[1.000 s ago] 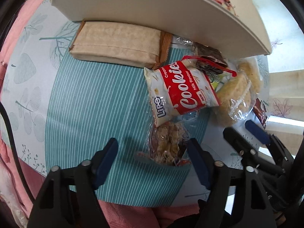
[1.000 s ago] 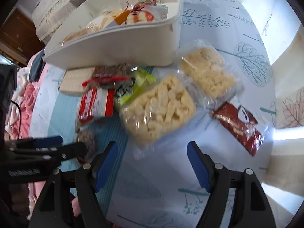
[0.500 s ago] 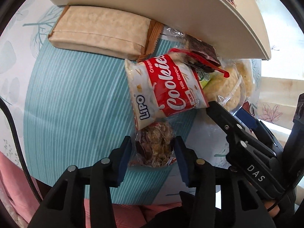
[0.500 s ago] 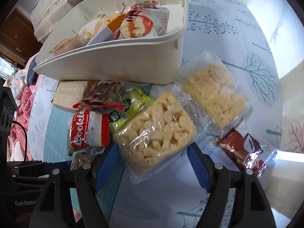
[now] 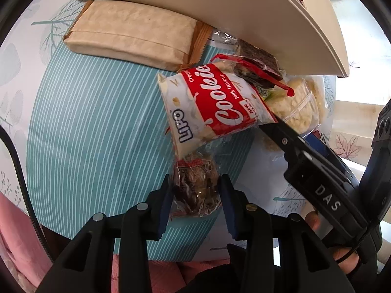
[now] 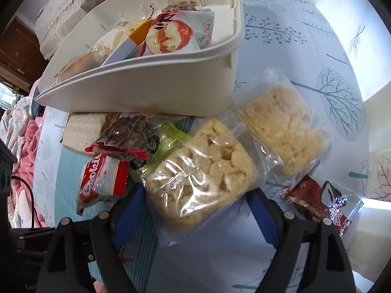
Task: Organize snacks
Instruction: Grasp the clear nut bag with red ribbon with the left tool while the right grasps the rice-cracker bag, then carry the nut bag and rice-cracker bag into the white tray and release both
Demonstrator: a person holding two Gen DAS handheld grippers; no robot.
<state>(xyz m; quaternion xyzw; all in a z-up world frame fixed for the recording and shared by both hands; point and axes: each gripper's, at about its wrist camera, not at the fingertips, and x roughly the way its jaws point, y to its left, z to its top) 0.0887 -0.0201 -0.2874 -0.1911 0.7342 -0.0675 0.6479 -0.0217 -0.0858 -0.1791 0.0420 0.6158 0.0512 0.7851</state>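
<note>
Hiding half the dark wrapped bar, the white bin cuts off view; its contents are uncountable. Left gripper, fingers just closing, clamps a nut cluster packet on the surface. Right gripper fingers, widening, straddle one of two puffed-rice bags unpressed.

1. A small clear nut snack bag lies on the striped desk, squeezed from both sides by blue fingers.
2. A red and white cookie bag lies tilted, touching the nut snack bag.
3. Two clear bags of pale puffed snacks lie side by side.
4. A dark red packet lies near them.
5. The white bin holds more snacks.
</note>
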